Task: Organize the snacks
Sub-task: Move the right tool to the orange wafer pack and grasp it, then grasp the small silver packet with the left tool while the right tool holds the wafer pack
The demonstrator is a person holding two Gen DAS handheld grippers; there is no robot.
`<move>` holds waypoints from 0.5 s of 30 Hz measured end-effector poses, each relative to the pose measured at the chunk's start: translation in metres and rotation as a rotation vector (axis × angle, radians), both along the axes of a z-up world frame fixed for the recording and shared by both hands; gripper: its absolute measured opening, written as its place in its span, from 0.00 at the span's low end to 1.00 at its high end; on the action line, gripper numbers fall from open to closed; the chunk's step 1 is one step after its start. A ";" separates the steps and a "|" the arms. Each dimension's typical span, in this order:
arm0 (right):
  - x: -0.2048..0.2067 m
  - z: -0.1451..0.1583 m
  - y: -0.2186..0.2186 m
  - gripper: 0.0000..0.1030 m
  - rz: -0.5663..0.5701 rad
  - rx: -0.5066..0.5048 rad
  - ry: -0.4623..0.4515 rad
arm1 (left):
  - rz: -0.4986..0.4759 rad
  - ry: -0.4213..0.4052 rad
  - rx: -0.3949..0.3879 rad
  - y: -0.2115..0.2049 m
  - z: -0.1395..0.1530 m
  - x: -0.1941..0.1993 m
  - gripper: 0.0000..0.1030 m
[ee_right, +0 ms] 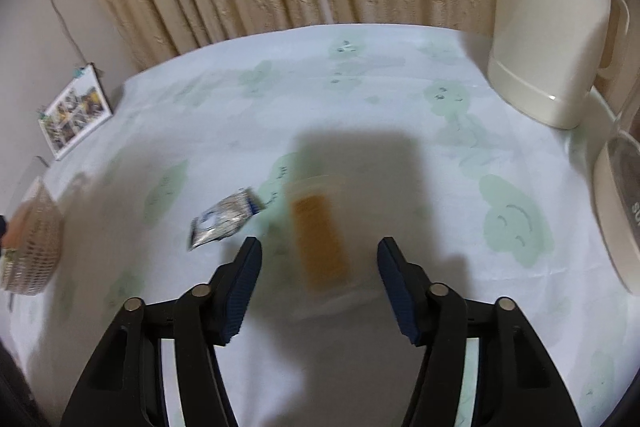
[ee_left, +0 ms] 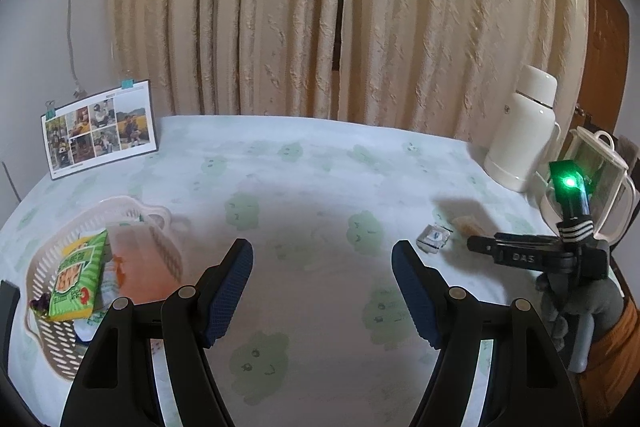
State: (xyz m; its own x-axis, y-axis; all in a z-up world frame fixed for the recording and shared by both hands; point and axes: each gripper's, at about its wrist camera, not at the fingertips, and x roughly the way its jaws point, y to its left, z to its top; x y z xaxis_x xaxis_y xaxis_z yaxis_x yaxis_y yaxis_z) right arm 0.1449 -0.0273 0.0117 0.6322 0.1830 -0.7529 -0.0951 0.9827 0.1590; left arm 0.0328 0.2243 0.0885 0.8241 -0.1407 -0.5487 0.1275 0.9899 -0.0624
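Observation:
A white slotted basket [ee_left: 160, 247] sits at the table's left, holding a green snack pack [ee_left: 76, 279] and other wrapped snacks. My left gripper [ee_left: 322, 255] hovers open over bare tablecloth, to the right of the basket. On the right side lie a silver-blue packet [ee_left: 434, 237] [ee_right: 224, 217] and an orange snack in clear wrap [ee_left: 468, 225] [ee_right: 320, 235]. My right gripper [ee_right: 318, 255] is open and low over the orange snack, which lies between its fingers, blurred. The right gripper's body [ee_left: 532, 255] shows from the side in the left wrist view.
A cream thermos jug [ee_left: 520, 135] [ee_right: 552, 27] and a clear lidded pitcher [ee_left: 596, 183] stand at the table's right edge. A photo card [ee_left: 100, 127] [ee_right: 76, 111] leans on the wall at the back left. Curtains hang behind the table.

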 end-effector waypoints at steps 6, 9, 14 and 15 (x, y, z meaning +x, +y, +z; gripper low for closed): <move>0.006 -0.002 0.008 0.33 -0.008 -0.095 -0.023 | -0.040 0.022 0.011 -0.015 -0.003 0.011 0.70; 0.003 -0.001 0.003 0.26 -0.010 -0.080 -0.024 | -0.061 0.046 0.012 -0.024 -0.008 0.022 0.70; -0.004 0.001 -0.005 0.25 -0.025 -0.018 -0.022 | -0.108 0.070 0.044 -0.045 -0.018 0.039 0.70; -0.005 0.001 -0.006 0.25 -0.026 -0.011 -0.025 | -0.124 0.074 0.055 -0.050 -0.021 0.043 0.70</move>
